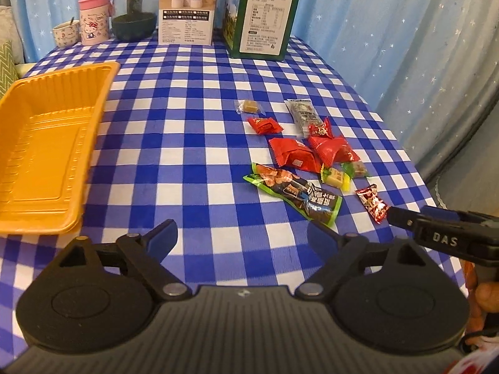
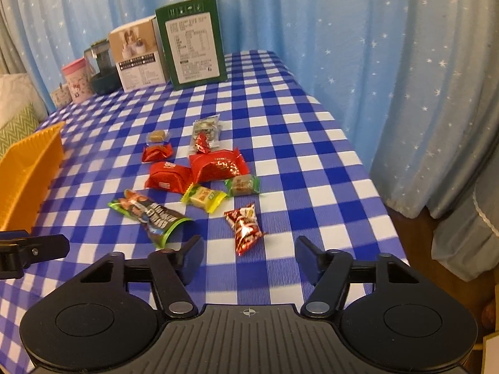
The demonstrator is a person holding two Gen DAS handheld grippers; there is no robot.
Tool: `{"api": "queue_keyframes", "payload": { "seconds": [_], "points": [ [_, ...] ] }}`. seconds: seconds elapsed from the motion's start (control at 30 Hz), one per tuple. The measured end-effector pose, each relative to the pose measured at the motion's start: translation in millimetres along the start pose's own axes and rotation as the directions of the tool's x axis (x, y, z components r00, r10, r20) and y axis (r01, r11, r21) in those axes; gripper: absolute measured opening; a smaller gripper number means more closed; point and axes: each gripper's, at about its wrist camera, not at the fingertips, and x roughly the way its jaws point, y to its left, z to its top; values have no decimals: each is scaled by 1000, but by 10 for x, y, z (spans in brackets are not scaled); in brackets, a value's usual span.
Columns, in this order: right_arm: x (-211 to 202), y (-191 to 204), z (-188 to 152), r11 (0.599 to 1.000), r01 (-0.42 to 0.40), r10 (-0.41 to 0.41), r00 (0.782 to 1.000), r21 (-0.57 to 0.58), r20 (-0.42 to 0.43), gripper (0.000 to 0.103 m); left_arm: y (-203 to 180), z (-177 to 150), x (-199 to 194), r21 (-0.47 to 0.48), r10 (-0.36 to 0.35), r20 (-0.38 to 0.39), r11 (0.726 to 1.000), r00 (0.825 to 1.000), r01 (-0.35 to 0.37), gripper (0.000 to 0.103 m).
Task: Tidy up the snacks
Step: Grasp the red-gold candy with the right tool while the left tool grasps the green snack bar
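The left gripper point(image 1: 241, 237) hovers over the near part of the table point(image 1: 193, 143), its jaws spread wide with nothing between them. The right gripper point(image 2: 248, 254) is likewise spread and empty, just short of a small red-and-white candy wrapper point(image 2: 244, 226) that lies nearest to it. Left of that wrapper lies a long green-and-black snack packet point(image 2: 149, 215). Beyond come a yellow-green wrapped sweet point(image 2: 202, 198) and a green-ended one point(image 2: 242, 185), then two red pouches point(image 2: 191, 171) touching each other. Farther still sit a small red candy point(image 2: 157, 152), a brown clear-wrapped one point(image 2: 157, 137) and a silvery packet point(image 2: 206, 129). An empty orange plastic tray point(image 1: 46, 143) rests along the table's left edge, well apart from the snacks. At the far edge stand a green carton point(image 1: 265, 15), a white box point(image 1: 187, 9), a dark lidded jar point(image 1: 134, 9), a pink mug point(image 1: 93, 20) and a small cup point(image 1: 66, 32).
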Motion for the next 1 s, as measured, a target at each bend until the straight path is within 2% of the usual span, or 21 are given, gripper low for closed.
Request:
{"api": "queue_keyframes", "payload": {
  "seconds": [0.2, 0.43, 0.73, 0.8, 0.87, 1.0],
  "points": [
    [295, 2, 87, 998, -30, 29, 999, -52, -28, 50, 9, 43, 172, -7, -23, -9, 1000, 1000, 23, 83],
    [504, 14, 131, 995, -21, 16, 999, -100, -46, 29, 44, 45, 268, -23, -24, -15, 999, 1000, 24, 83],
    [577, 96, 144, 986, -11, 3, 999, -168, -48, 30, 91, -16, 304, -34, -35, -33, 999, 999, 34, 83],
    [598, 112, 148, 981, -7, -2, 999, -194, -44, 33, 103, -23, 309, -42, -38, -35, 998, 999, 36, 83],
    [637, 135, 148, 975, 2, -14, 999, -222, -50, 40, 113, -25, 311, -50, -37, -37, 998, 999, 35, 83],
    [668, 197, 142, 954, -1, -12, 999, -299, -43, 40, 144, -16, 302, -61, -35, -34, 998, 999, 32, 83]
  ]
}}
